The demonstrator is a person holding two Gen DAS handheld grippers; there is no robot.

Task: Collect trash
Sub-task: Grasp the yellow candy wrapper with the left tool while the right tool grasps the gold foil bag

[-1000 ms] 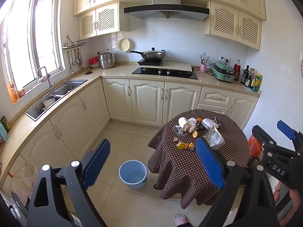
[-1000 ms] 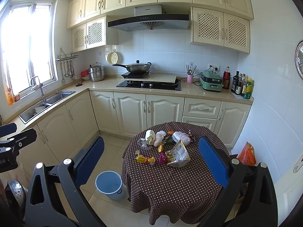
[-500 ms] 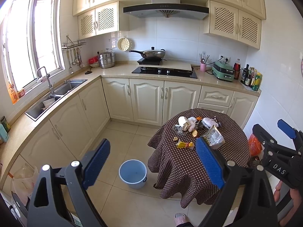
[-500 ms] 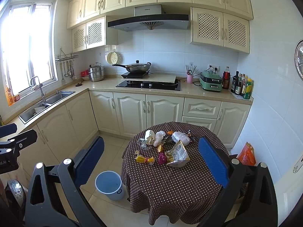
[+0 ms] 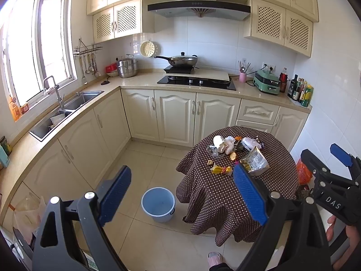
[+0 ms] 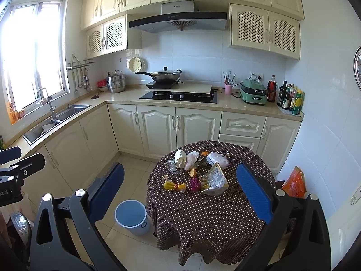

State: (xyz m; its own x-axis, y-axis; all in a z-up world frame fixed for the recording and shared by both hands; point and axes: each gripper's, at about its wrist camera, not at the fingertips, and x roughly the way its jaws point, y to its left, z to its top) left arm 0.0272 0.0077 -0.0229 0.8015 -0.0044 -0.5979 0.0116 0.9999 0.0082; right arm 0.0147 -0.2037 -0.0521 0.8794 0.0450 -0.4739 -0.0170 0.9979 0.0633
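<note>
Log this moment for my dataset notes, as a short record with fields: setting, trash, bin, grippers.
setting: kitchen, round table with brown polka-dot cloth
trash: pile on tabletop, including foil snack bag, white cup, yellow wrapper, pink wrapper
bin: blue bucket on floor left of table
left gripper: open, holding nothing, away from table
right gripper: open, holding nothing, facing table

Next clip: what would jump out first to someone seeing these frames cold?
The heap of trash on the round polka-dot table right of centre draws the eye: wrappers, a crumpled foil bag, peels. Beside the table on the tiled floor stands an empty blue bucket. In the foreground both tongs, left and right, are held wide open, holding nothing.
</note>
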